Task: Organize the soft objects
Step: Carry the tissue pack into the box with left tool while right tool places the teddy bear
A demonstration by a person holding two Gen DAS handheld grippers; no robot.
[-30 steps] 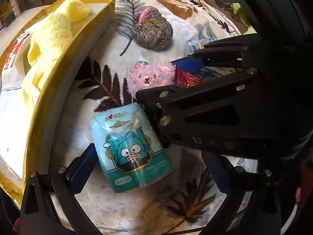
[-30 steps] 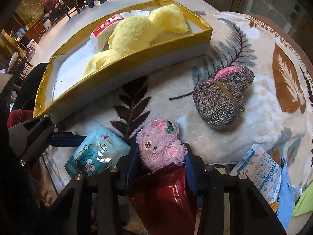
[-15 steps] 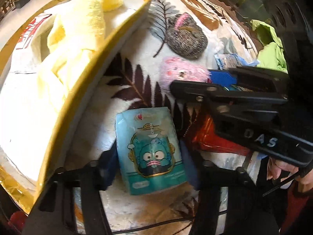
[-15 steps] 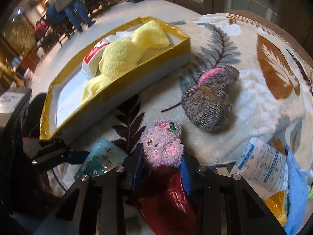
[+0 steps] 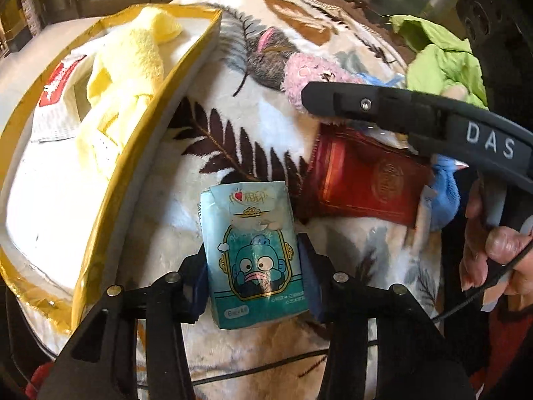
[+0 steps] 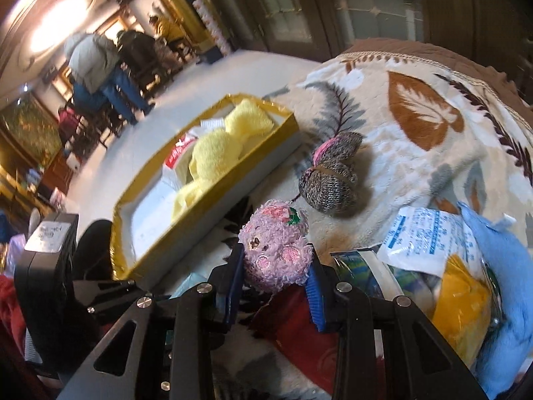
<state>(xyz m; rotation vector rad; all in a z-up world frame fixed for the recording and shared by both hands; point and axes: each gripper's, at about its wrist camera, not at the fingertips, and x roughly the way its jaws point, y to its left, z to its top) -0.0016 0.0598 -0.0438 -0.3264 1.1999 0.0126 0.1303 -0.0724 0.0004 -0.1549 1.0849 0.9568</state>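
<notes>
On the leaf-print blanket (image 5: 266, 126): both tools loaded.
Left gripper (image 5: 253, 273) clamps the tissue pack (image 5: 253, 253); right gripper (image 6: 274, 266) clamps the pink plush (image 6: 274, 245).

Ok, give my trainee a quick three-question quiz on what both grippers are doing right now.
1. True or false: the left gripper has its fingers on either side of the blue cartoon tissue pack.
2. What does the right gripper hold? A) grey knitted sock bundle B) pink plush bear C) red packet
3. Fill in: the yellow towel lies inside the ____-rimmed box.

Key: 1 true; 2 B, the pink plush bear; 3 gold.
</notes>
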